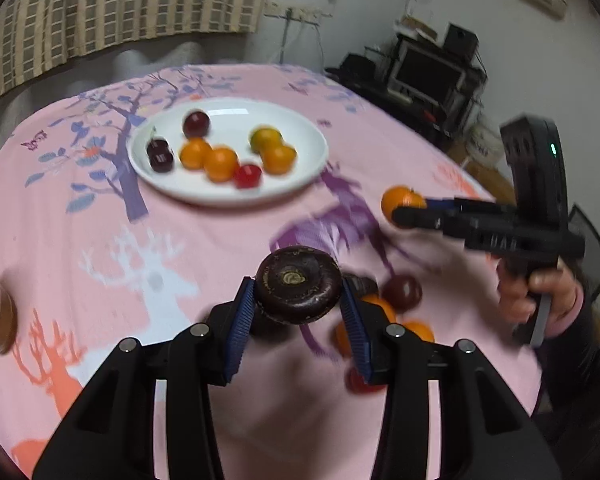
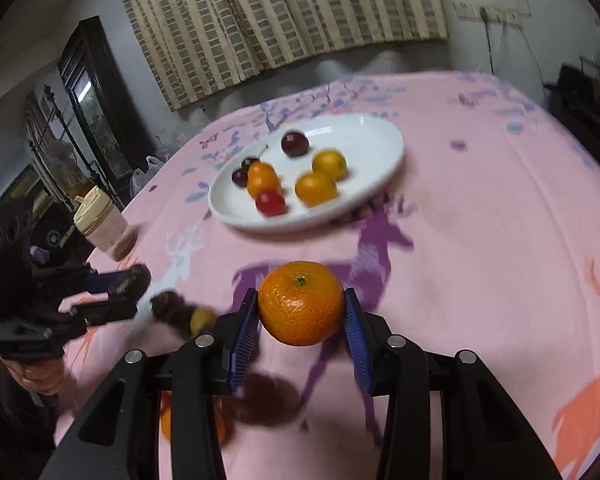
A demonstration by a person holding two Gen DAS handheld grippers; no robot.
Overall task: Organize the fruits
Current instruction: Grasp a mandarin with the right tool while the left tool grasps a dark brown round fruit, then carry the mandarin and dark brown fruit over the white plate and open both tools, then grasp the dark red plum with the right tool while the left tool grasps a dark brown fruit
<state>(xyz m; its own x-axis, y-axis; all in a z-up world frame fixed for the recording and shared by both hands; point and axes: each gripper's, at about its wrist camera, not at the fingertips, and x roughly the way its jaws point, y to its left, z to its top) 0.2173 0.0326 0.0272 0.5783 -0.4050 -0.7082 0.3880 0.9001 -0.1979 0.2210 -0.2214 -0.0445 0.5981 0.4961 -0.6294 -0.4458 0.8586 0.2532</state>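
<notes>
White plate [image 1: 312, 168]: toward the table's far edge on the pink cloth [image 1: 220, 236]; 7 fruits already on it.
Left gripper [image 1: 298, 304]: pinching a dark brown fruit [image 1: 298, 290], held above the cloth near the table's front edge.
Right gripper [image 2: 302, 312]: pinching a mandarin [image 2: 301, 303], also airborne.
Left to do: both held fruits to the plate; loose fruits [image 1: 404, 292] remain at the front edge, count unclear.
</notes>
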